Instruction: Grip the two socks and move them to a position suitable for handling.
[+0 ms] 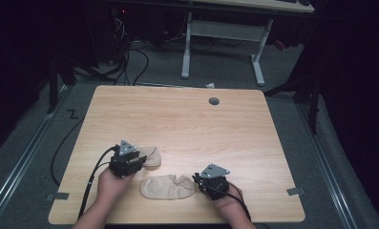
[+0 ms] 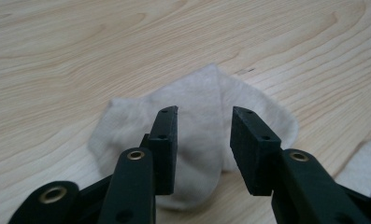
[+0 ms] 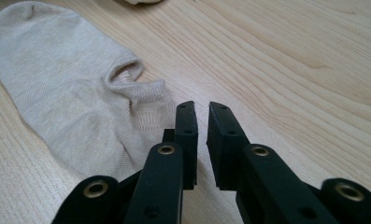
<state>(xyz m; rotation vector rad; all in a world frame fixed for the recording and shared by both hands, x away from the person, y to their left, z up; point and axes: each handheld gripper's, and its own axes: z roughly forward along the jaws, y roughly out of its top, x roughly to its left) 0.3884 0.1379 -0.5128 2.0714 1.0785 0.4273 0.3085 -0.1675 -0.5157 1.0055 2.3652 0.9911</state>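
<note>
Socks lie near the front edge of a light wooden table (image 1: 187, 119), one (image 1: 168, 186) flat between a person's two hand-held grippers, the other (image 1: 151, 156) just behind it and partly under the left gripper (image 1: 126, 162). The left hand (image 1: 111, 183) holds that gripper over the rear sock toward the front-left corner; in the left gripper view (image 2: 204, 126) its jaws stand apart above the pale fabric (image 2: 197, 140), clasping nothing, with an edge of the second sock (image 2: 360, 163) at the right of that view. The right gripper (image 1: 211, 180), in the right hand (image 1: 230, 205), sits just beside the opening end of the front sock, toward the front-right corner. In the right gripper view (image 3: 202, 121) its jaws are nearly together with a narrow gap, empty, their tips at the sock's cuff (image 3: 80, 93), where the opening puckers upward; whether they touch the cloth cannot be told. A round grommet (image 1: 214, 101) marks the table's far edge. Black cables trail from both grippers over the front edge
</note>
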